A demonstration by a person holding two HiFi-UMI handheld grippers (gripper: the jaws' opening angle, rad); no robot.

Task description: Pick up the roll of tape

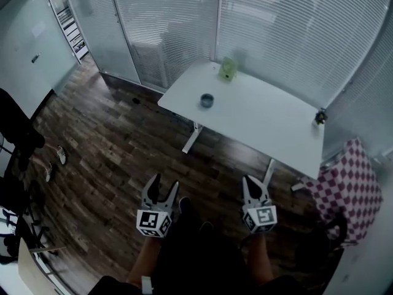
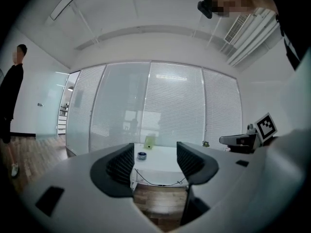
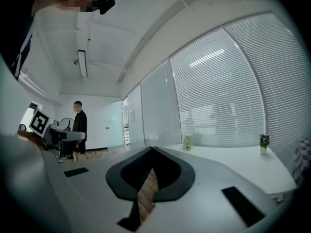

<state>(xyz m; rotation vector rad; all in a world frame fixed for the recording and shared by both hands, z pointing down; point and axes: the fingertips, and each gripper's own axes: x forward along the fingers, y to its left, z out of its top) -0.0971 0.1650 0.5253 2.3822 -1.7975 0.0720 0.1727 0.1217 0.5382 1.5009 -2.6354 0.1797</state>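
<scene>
The roll of tape (image 1: 207,100) is a small dark ring lying on the white table (image 1: 270,128), far ahead of both grippers. In the left gripper view the roll of tape (image 2: 142,155) shows small between the jaws, well beyond them. My left gripper (image 1: 164,184) is held low over the wooden floor, open and empty, and its jaws stand wide apart in its own view (image 2: 155,154). My right gripper (image 1: 254,182) hangs beside it, shut with nothing held; its jaws meet at a point in its own view (image 3: 151,150).
A pale green object (image 1: 228,69) stands at the table's back edge and a small potted plant (image 1: 320,117) at its right corner. A pink checkered cloth (image 1: 347,186) lies right of the table. A person in black (image 1: 15,134) stands at the left. Slatted glass walls run behind the table.
</scene>
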